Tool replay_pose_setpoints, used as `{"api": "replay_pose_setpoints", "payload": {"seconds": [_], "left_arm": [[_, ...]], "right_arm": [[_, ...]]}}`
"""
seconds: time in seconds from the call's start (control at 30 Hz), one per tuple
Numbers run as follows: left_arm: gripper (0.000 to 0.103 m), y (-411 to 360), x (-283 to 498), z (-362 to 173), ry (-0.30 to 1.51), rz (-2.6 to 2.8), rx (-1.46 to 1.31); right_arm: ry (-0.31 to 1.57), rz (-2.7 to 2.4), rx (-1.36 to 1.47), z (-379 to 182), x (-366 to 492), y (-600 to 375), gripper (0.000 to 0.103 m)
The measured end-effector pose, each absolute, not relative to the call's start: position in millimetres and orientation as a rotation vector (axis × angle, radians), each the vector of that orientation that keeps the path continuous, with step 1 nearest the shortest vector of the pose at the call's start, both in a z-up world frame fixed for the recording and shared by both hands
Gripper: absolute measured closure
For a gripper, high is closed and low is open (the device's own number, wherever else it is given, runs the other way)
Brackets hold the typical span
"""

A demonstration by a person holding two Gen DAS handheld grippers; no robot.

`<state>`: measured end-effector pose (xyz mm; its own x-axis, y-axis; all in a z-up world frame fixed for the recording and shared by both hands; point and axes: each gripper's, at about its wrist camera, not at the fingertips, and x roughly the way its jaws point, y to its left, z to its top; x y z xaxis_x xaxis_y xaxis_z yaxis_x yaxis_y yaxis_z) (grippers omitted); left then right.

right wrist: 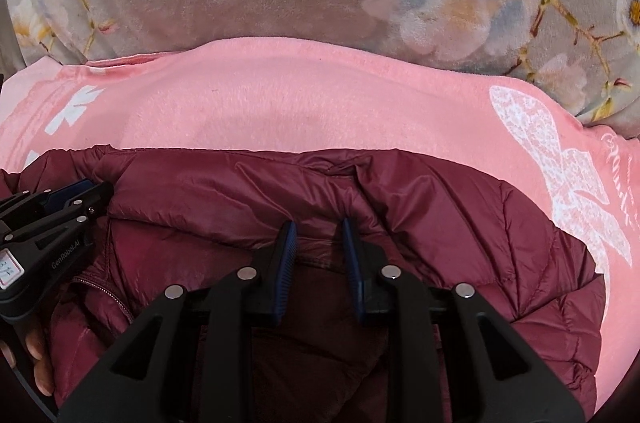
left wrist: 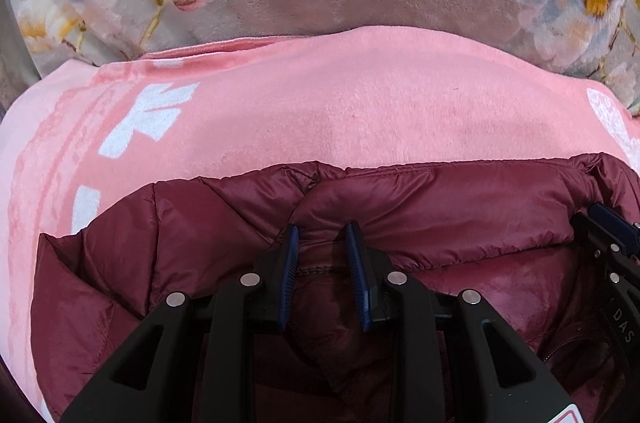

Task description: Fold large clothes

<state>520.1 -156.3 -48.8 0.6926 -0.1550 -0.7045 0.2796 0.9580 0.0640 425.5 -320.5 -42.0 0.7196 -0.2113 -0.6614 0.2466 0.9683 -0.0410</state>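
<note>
Jacket (left wrist: 240, 223) — maroon, quilted, shiny | left tool (left wrist: 322, 247) pinching its edge | right tool (right wrist: 318, 243) — likewise

The puffer jacket (left wrist: 400, 207) is a deep maroon with a slight sheen, quilted in stitched panels; its lining looks the same maroon, perhaps a shade darker. Under it lies a pink towel (left wrist: 340, 103) printed with white motifs, a lacy white bow shape (right wrist: 560, 175) at one end and paler pink stripes at the other. Behind is a grey plush blanket (right wrist: 160, 3) with white, pale blue and pink flowers, yellow-centred. Both grippers are black with blue pads (left wrist: 290, 263).
</note>
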Motion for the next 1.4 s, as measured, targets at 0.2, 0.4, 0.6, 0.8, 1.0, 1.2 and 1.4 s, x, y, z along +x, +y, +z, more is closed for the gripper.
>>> {"api": "replay_pose_setpoints", "payload": {"seconds": [0.2, 0.4, 0.6, 0.8, 1.0, 1.2, 1.4], "left_arm": [[0.078, -159.1, 520.1, -50.4, 0.766, -0.232, 0.194], [0.078, -161.3, 520.8, -51.4, 0.764, -0.227, 0.207], [0.078, -161.8, 520.7, -51.3, 0.762, -0.223, 0.214], [0.078, -161.9, 521.5, -52.4, 0.762, -0.22, 0.222], [0.078, -163.6, 521.2, -53.1, 0.759, -0.21, 0.243], [0.056, -164.9, 507.2, -46.3, 0.73, -0.117, 0.323], [0.051, -96.3, 432.1, -10.8, 0.787, -0.231, 0.153]], "right_arm": [[0.726, -0.256, 0.039, -43.3, 427.9, -319.2, 0.081], [0.725, -0.251, 0.043, -43.6, 428.1, -319.8, 0.08], [0.724, -0.25, 0.044, -43.4, 427.9, -319.8, 0.08], [0.727, -0.256, 0.033, -45.2, 428.8, -318.2, 0.08], [0.73, -0.266, 0.008, -47.3, 429.6, -315.0, 0.08], [0.735, -0.256, 0.001, -38.5, 419.0, -315.1, 0.071], [0.638, -0.172, 0.106, 17.7, 299.2, -321.1, 0.039]]}}
